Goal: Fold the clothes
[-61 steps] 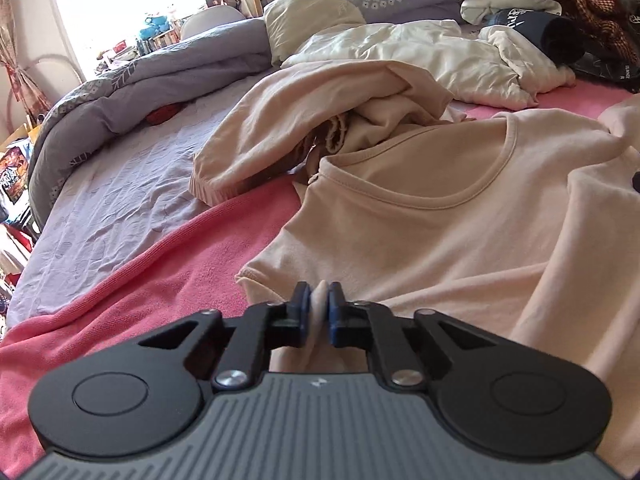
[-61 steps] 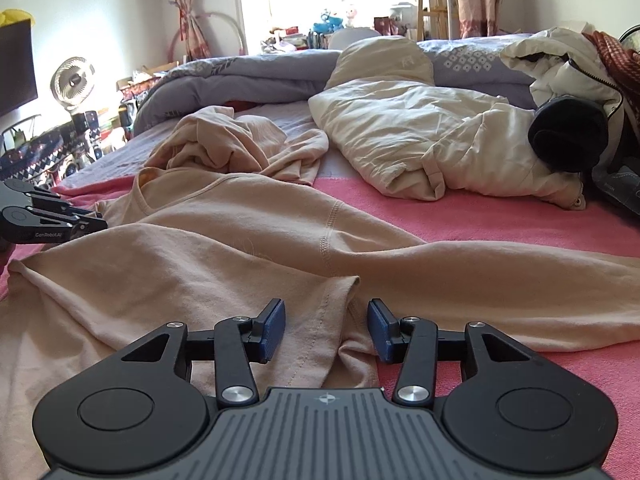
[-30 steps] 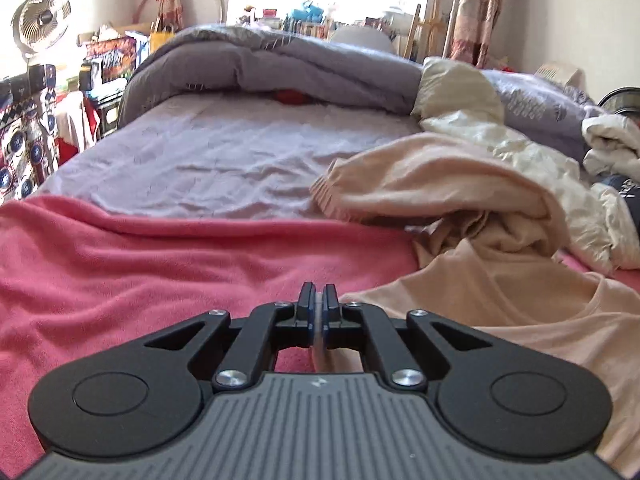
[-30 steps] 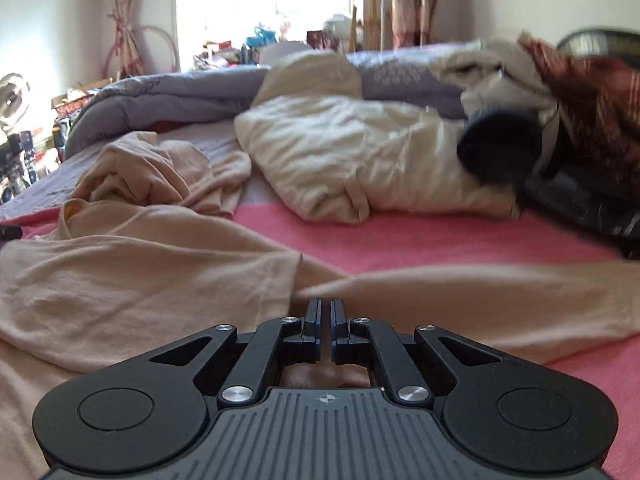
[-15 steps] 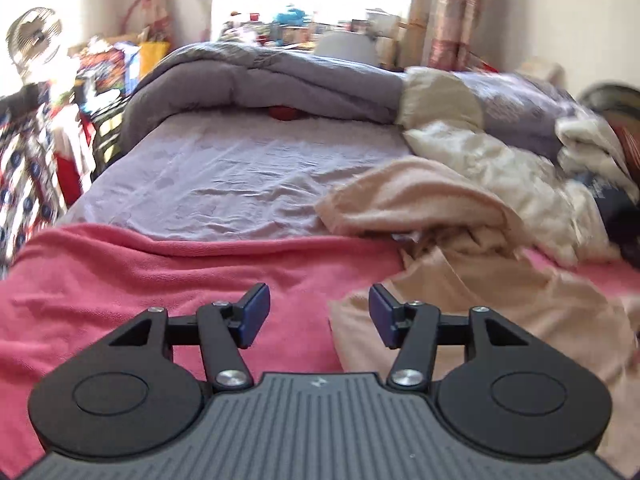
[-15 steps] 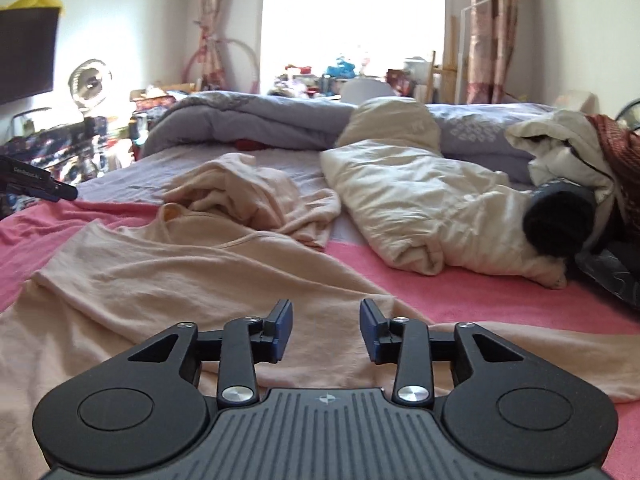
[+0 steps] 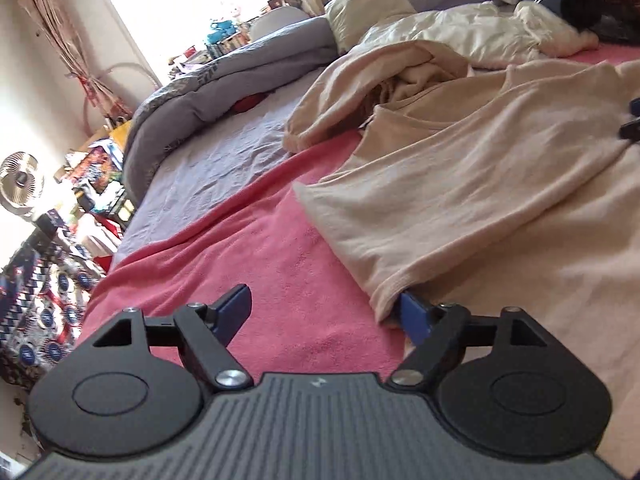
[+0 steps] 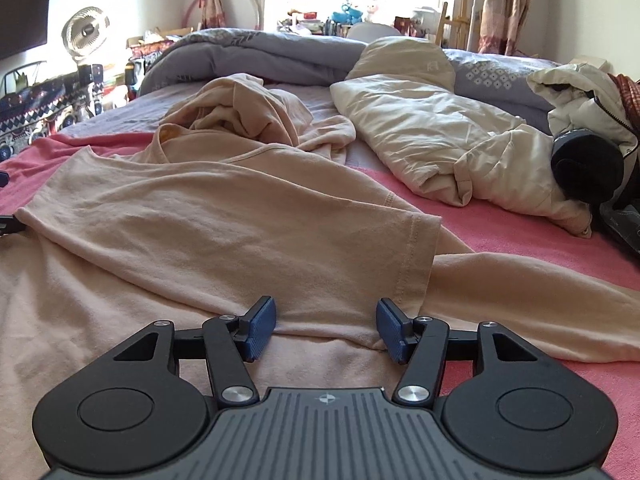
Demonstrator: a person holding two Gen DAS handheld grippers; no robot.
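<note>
A beige T-shirt (image 7: 480, 200) lies spread on the pink blanket (image 7: 280, 260), with one short sleeve folded over its body. My left gripper (image 7: 324, 316) hovers low at that sleeve's corner. Its jaws are opening, with only blanket between them, and the right-hand pad sits against the hem. In the right wrist view the T-shirt (image 8: 200, 220) fills the foreground. My right gripper (image 8: 326, 328) is over the folded sleeve's lower edge. Its jaws are also opening, and cloth lies between the pads unpinched.
A second crumpled beige garment (image 8: 240, 108) lies behind the collar. A cream jacket (image 8: 440, 128) and a black bundle (image 8: 584, 168) sit at the right. The grey duvet (image 8: 260, 56) is heaped at the back. A fan (image 8: 86, 36) stands beyond the bed's left side.
Both grippers were shut on shirt cloth a second ago; both have let go and spread wide. The left view has rolled and slid toward the sleeve corner.
</note>
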